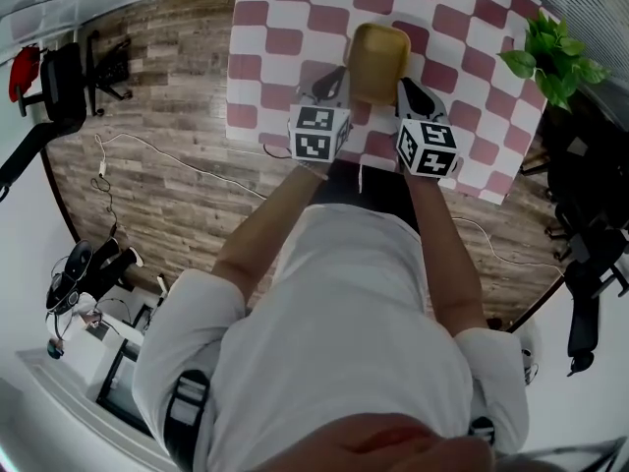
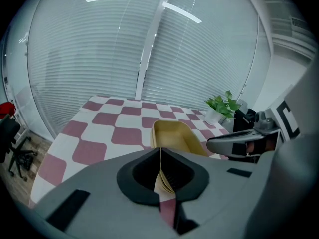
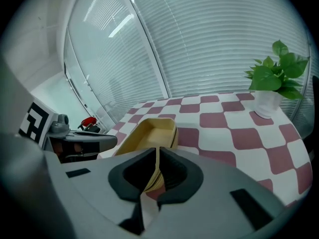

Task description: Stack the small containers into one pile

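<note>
A pile of nested tan containers [image 1: 378,59] sits on the red-and-white checked tablecloth [image 1: 285,28] near the table's front edge. My left gripper [image 1: 332,85] holds its left rim and my right gripper [image 1: 413,94] its right rim. In the left gripper view the jaws [image 2: 160,171] are shut on the thin tan rim, with the containers [image 2: 174,133] stretching ahead. The right gripper view shows the same: the jaws [image 3: 157,169] pinch the rim of the pile [image 3: 149,132], whose stacked edges show at the far end.
A potted green plant [image 1: 550,52] stands at the table's right corner [image 3: 271,78]. Black office chairs [image 1: 59,82] and a cable lie on the wooden floor to the left. More dark chairs [image 1: 590,224] stand at the right. Window blinds run behind the table.
</note>
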